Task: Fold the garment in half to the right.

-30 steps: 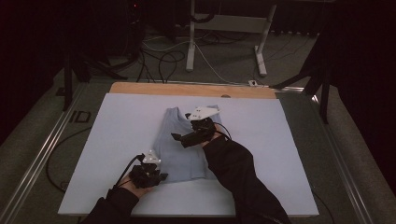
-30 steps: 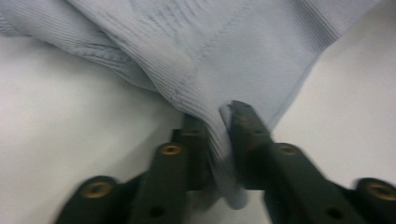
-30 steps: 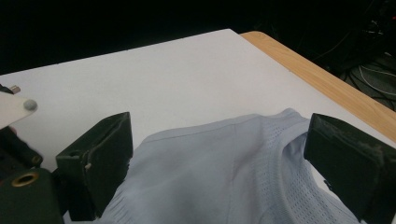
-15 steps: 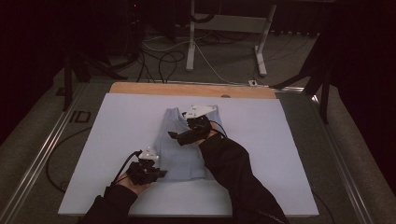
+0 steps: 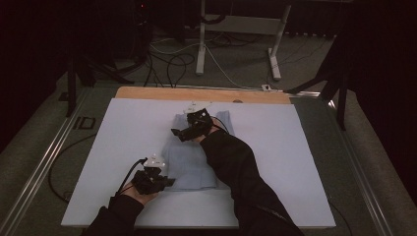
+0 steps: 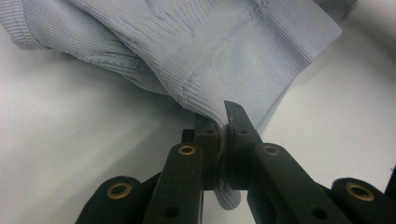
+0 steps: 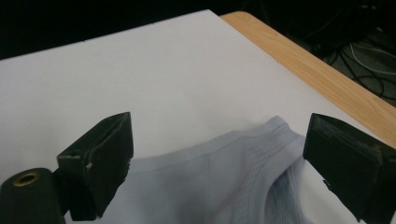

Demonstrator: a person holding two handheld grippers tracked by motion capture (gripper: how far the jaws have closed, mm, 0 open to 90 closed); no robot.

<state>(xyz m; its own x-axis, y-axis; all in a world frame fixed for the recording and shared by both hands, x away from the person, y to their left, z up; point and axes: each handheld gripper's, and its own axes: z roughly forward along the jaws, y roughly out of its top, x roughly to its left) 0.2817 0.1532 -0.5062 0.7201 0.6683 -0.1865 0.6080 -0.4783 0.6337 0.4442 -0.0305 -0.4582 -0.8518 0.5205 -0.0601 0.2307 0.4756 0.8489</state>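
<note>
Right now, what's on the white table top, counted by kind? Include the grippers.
Light blue garment: 1, its near hem corner pinched in the left gripper
Black two-jaw grippers: 2, the left one shut on the garment, the right gripper open above the strap end
Total: 3

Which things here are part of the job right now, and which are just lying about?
Part of the job:
- light blue top, lying on the white board
- left tool, shut on the top's hem
- right tool, open above the top's strap end

Lying about:
- wooden table edge
- cables on the floor
- white stand legs
</note>
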